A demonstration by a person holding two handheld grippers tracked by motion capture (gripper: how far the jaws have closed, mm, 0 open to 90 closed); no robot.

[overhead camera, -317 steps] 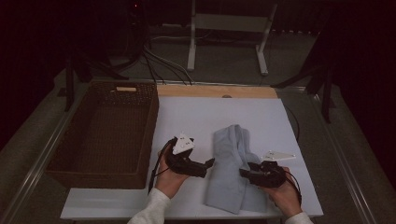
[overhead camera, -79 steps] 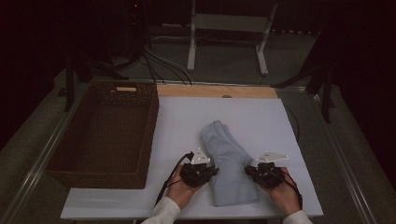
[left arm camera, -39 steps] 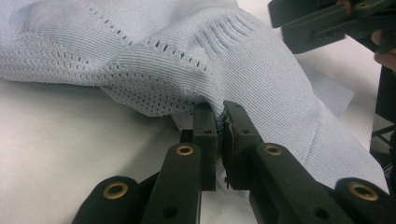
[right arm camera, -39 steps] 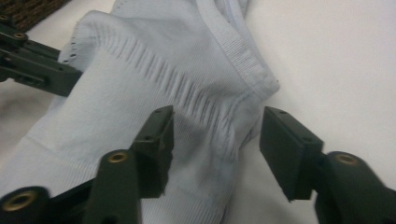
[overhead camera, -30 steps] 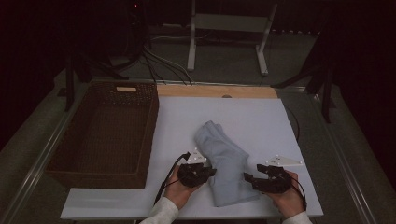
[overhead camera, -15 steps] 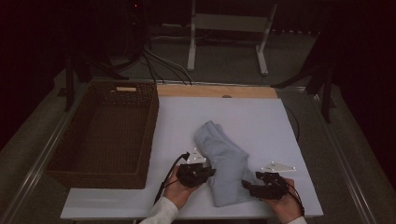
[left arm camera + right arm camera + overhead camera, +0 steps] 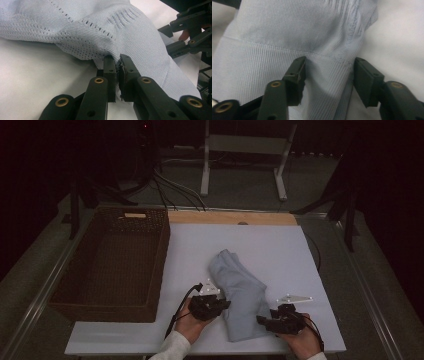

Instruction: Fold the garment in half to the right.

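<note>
Since a second ago the right gripper (image 7: 263,321) has slid a little nearer the table's near edge and in toward the pale blue knit garment (image 7: 239,292); its jaws have just been closing, with the ribbed hem of the garment between them. The left gripper (image 7: 226,304) has kept its place at the garment's left side.

The garment lies folded into a long bundle on the white table (image 7: 280,250), running from the middle down toward the near edge, well apart from the wicker basket (image 7: 116,265) on the left. The person seems to be pinning one side while taking hold of the other, likely to lift or fold the near end with both hands.

In the left gripper view the left gripper (image 7: 118,66) is clenched on a pinch of the knit, the cloth bunching right at the tips. In the right gripper view the right gripper (image 7: 328,68) straddles the hem band: one tip rests on the fabric, the other stands just off its edge, so the grip is not yet made.
</note>
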